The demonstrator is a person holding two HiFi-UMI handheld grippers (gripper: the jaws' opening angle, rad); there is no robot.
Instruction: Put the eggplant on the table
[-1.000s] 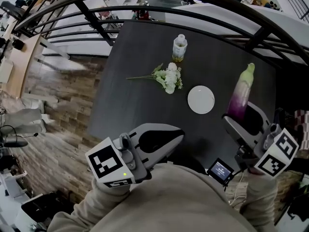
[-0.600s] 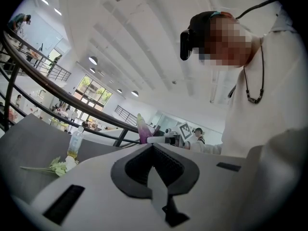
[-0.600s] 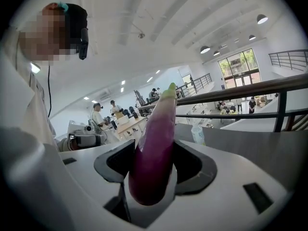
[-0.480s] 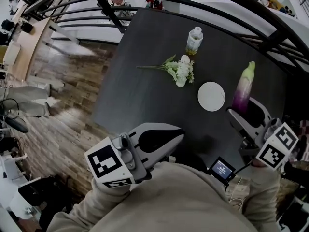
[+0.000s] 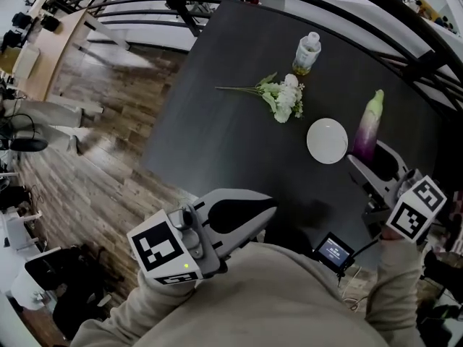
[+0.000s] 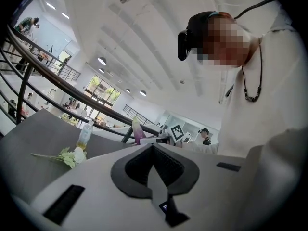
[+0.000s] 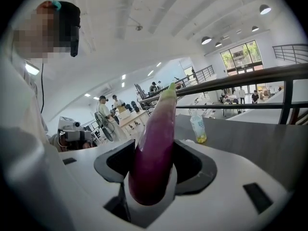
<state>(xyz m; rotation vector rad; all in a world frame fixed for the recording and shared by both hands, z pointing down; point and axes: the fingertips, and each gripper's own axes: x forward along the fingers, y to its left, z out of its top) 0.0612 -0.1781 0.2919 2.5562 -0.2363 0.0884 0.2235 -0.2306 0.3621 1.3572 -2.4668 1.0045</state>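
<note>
A long eggplant (image 5: 367,129), purple with a pale green tip, stands upright in my right gripper (image 5: 370,163), which is shut on its lower end. It hangs over the right part of the dark table (image 5: 224,121), just right of a white plate (image 5: 327,141). In the right gripper view the eggplant (image 7: 154,148) fills the middle, clamped between the jaws of the right gripper (image 7: 150,184). My left gripper (image 5: 249,214) is held low by my chest with its jaws together and nothing in them. The left gripper (image 6: 154,170) points along the table toward the distant eggplant (image 6: 137,131).
A bunch of white flowers (image 5: 283,96) lies mid-table and a small bottle (image 5: 307,53) stands behind it. A black railing (image 5: 405,20) curves round the table's far side. A small lit screen (image 5: 333,251) hangs by my right arm. Wooden floor lies to the left.
My head view has swung, so the table and its things sit further right and higher. The right gripper still holds the eggplant upright, a little further out. The left gripper has not moved.
</note>
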